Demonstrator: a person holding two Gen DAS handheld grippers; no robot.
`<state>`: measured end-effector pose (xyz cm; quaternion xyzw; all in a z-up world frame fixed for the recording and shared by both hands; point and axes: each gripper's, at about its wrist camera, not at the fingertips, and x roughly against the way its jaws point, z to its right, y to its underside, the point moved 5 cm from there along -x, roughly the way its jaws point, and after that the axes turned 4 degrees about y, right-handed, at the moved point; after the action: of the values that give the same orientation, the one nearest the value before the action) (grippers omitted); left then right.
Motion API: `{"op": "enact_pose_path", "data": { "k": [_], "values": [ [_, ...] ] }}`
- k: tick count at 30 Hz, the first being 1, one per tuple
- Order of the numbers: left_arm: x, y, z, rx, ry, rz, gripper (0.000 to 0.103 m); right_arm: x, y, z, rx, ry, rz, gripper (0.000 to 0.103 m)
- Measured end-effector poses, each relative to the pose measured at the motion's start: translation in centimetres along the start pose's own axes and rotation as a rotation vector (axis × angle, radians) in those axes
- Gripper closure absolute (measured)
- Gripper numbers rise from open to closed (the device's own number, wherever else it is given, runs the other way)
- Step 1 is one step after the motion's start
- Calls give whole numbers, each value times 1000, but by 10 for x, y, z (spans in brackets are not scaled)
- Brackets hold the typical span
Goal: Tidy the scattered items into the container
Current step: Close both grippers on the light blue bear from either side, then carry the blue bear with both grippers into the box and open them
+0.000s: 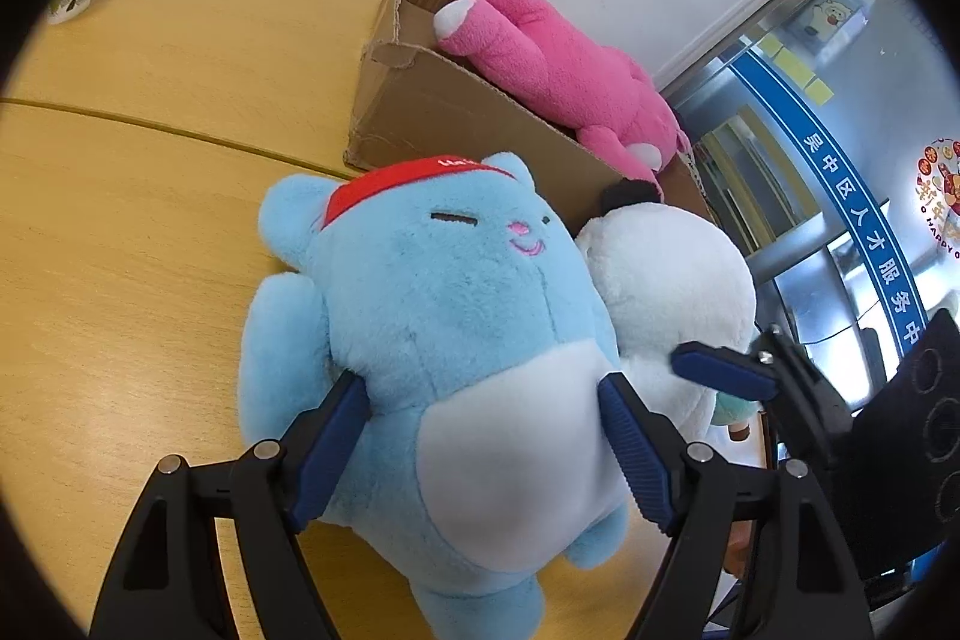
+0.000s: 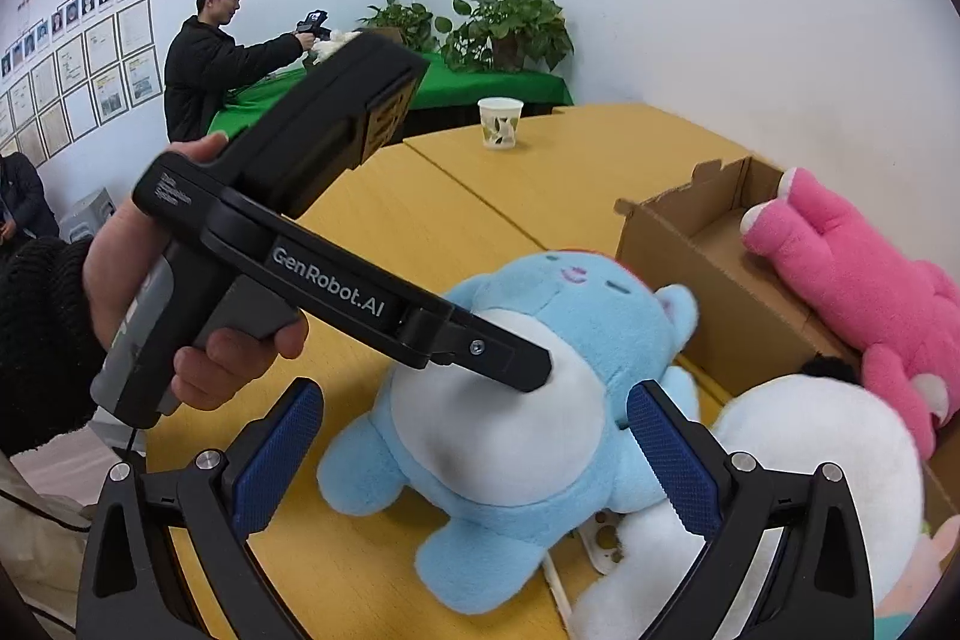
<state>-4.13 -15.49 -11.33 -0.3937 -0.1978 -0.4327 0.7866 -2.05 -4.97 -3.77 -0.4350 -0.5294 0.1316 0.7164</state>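
A blue plush cat [image 1: 444,316] with a red cap and white belly lies on its back on the wooden table, next to the cardboard box [image 1: 456,112]. My left gripper [image 1: 486,436] is open, its blue pads on either side of the cat's body, touching the fur. A pink plush [image 1: 558,58] lies across the box, partly over the rim. A white plush [image 1: 672,280] rests against the cat's right side. In the right wrist view my right gripper [image 2: 474,466] is open over the blue cat [image 2: 540,400], beside the white plush [image 2: 798,448]. The left gripper's body [image 2: 336,274] reaches onto the belly.
A paper cup [image 2: 500,123] stands further back on the yellow table [image 2: 420,196]. Behind are a green-covered table with potted plants [image 2: 504,28] and a person in black [image 2: 204,58]. A glass door [image 1: 828,148] lies beyond the table's right edge.
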Motion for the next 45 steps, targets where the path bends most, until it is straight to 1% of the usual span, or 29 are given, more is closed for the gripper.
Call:
{"op": "enact_pose_path", "data": {
  "k": [3,4,5,7,10,14,17,23,28,32,36,39,45],
  "values": [
    [-2,3,0,3,-5,-12,27,-19,7,2,-14,-8,-55,2],
    [-3,3,-1,4,-6,-12,28,-27,12,3,-19,-6,-86,7],
    [-3,4,-1,5,-9,-12,29,-30,16,3,-14,14,-99,10],
    [-3,5,-1,4,-9,-11,31,-36,21,0,10,52,-108,12],
    [-3,5,0,1,-6,-14,34,-35,20,2,-14,58,-112,17],
    [-2,5,2,3,5,-6,35,-31,24,5,-34,59,-92,24],
    [0,7,2,13,13,-3,37,-26,25,4,-38,74,-75,30],
    [3,8,8,13,8,-2,42,-18,24,7,-68,57,-62,35],
    [8,4,21,8,3,-4,46,-8,20,7,-97,57,-31,37],
    [20,-17,47,-80,0,36,47,8,7,13,-116,76,17,38],
    [31,-45,74,-156,23,81,47,33,-19,27,-113,143,106,39],
    [38,-66,95,-227,14,117,47,48,-36,38,-107,179,158,39],
    [47,-96,126,-310,15,172,47,68,-69,63,-100,231,238,39]
  ]
}}
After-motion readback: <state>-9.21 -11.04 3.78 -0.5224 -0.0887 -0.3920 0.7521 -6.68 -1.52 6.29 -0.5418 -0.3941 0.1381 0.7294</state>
